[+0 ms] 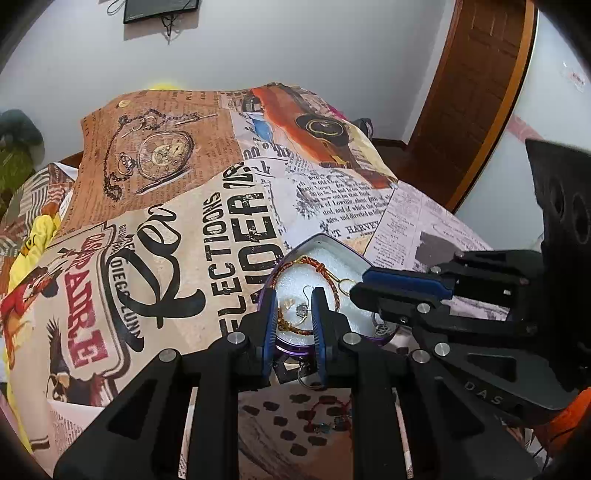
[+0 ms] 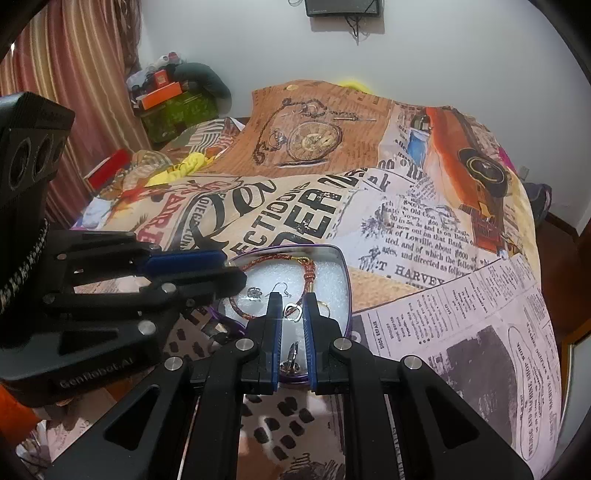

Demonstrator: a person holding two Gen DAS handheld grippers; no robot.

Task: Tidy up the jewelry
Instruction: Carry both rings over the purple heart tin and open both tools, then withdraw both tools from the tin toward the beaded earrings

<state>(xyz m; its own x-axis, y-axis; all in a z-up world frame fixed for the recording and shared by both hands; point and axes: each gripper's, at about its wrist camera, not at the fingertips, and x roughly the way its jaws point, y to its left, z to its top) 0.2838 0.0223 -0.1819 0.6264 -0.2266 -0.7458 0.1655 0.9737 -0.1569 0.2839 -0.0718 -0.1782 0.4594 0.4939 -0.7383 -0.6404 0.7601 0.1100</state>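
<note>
Hovering over the purple tin (image 2: 341, 266) on the bed (image 2: 461, 314): right gripper (image 2: 291, 306) part-open around a silver charm (image 2: 293, 312), left gripper (image 1: 293, 302) part-open, empty. Best closed slowly, lifted straight, clear of the braided bracelet (image 2: 258, 260).

A bed is covered by a bedspread (image 2: 424, 229) printed with newspaper text, a pocket watch and an orange car, under bright, even light. Behind it runs a plain white wall (image 2: 461, 48) with a dark framed panel (image 2: 342, 7) hung high and cords dangling below it. Striped red-brown curtains (image 2: 85, 74) hang beside a heap of boxes and clothes (image 2: 173, 99), and a brown wooden door (image 1: 476, 92) stands at the other end.
</note>
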